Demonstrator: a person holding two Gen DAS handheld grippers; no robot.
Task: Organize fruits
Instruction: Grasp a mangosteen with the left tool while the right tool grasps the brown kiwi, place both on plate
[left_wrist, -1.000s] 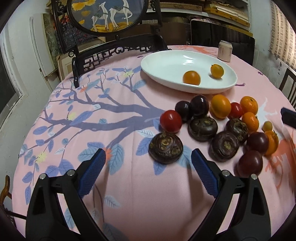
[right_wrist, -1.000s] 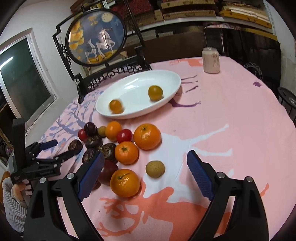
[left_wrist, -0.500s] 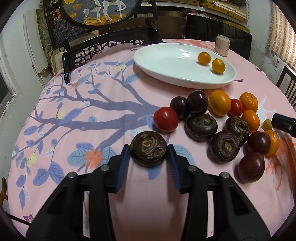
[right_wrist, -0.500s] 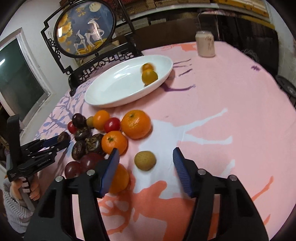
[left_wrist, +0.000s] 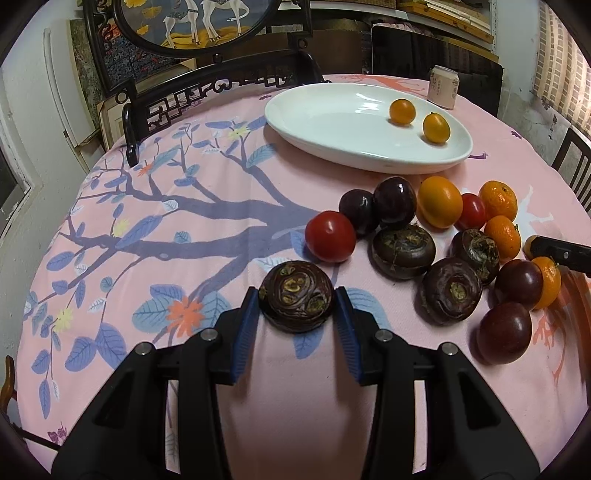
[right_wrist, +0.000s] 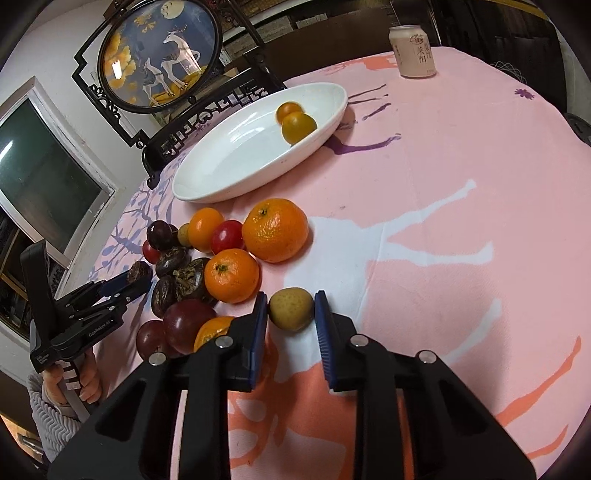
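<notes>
My left gripper is shut on a dark brown water chestnut that rests on the pink cloth; it also shows in the right wrist view. My right gripper is shut on a small yellow-green fruit on the cloth. A white oval dish at the back holds two small orange fruits. A pile of fruit lies in front of the dish: a red tomato, dark plums, more water chestnuts and mandarins.
A drink can stands at the far edge of the round table. A dark carved chair with a round deer picture stands behind the dish. A window is at the left.
Both grippers moved forward and closed: the left onto the nearest water chestnut, the right onto the small yellow-green fruit. One small orange fruit rolled across the dish beside the other.
</notes>
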